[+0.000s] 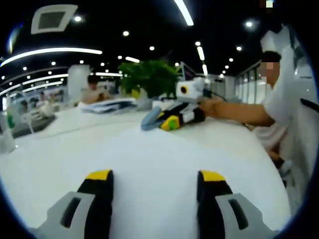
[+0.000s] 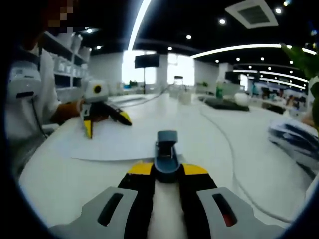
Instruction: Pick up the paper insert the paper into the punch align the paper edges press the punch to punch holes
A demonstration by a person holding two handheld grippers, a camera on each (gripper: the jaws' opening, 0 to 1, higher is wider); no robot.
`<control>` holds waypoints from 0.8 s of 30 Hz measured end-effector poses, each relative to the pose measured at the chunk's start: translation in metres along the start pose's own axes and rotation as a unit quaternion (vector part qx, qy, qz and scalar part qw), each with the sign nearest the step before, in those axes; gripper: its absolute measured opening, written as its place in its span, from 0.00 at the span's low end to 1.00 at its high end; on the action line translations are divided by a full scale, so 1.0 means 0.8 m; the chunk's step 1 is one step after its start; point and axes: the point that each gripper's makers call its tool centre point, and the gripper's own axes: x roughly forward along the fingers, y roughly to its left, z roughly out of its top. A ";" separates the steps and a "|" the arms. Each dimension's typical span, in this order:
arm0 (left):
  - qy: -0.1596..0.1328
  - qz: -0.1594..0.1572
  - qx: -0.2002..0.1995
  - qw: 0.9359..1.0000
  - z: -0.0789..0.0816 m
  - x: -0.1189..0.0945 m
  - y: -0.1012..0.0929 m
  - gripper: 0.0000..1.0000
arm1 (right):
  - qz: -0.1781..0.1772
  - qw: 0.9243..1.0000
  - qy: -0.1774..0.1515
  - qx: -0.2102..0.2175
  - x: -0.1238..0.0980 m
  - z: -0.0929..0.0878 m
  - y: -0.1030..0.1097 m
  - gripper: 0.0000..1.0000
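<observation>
In the left gripper view, the left gripper (image 1: 155,180) hangs over the white table (image 1: 149,154) with its 2 yellow-tipped jaws spread wide and nothing between them — only bare tabletop shows in the gap. Farther across the table in that view, the right gripper (image 1: 172,121) rests low on the surface with the grey-blue punch (image 1: 149,118) at its tips, a person's hand (image 1: 212,106) behind it and a forearm running off to the right. A green plant (image 1: 149,75) stands behind, and a stack of papers (image 1: 107,104) lies on the table to its left, near a seated person (image 1: 93,89). In the right gripper view, the right gripper (image 2: 163,170) has its 2 jaws drawn in close on either side of the punch (image 2: 166,154), touching its rear part, so it grips the punch, which sits upright on the table (image 2: 50,189) pointing away from the camera. The sheet of paper (image 2: 119,142) lies flat on the table ahead, its near edge at the front of the punch; whether that edge sits inside the slot cannot be told. On the far left part of the sheet, the left gripper (image 2: 102,122) shows with its jaws splayed apart and tips down near the paper. A thin white cable (image 2: 224,154) curves across the table to the right of the punch.
</observation>
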 end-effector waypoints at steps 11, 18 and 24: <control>0.000 -0.002 -0.001 1.000 0.000 0.000 0.001 0.68 | 0.001 1.000 0.001 0.000 0.001 0.000 -0.001 0.23; 0.000 -0.002 0.000 1.000 0.000 0.002 0.002 0.68 | 0.019 1.000 0.006 -0.006 0.002 -0.001 -0.002 0.23; 0.000 -0.002 0.000 1.000 0.000 0.002 0.002 0.68 | 0.016 1.000 0.009 -0.012 0.004 -0.002 -0.002 0.23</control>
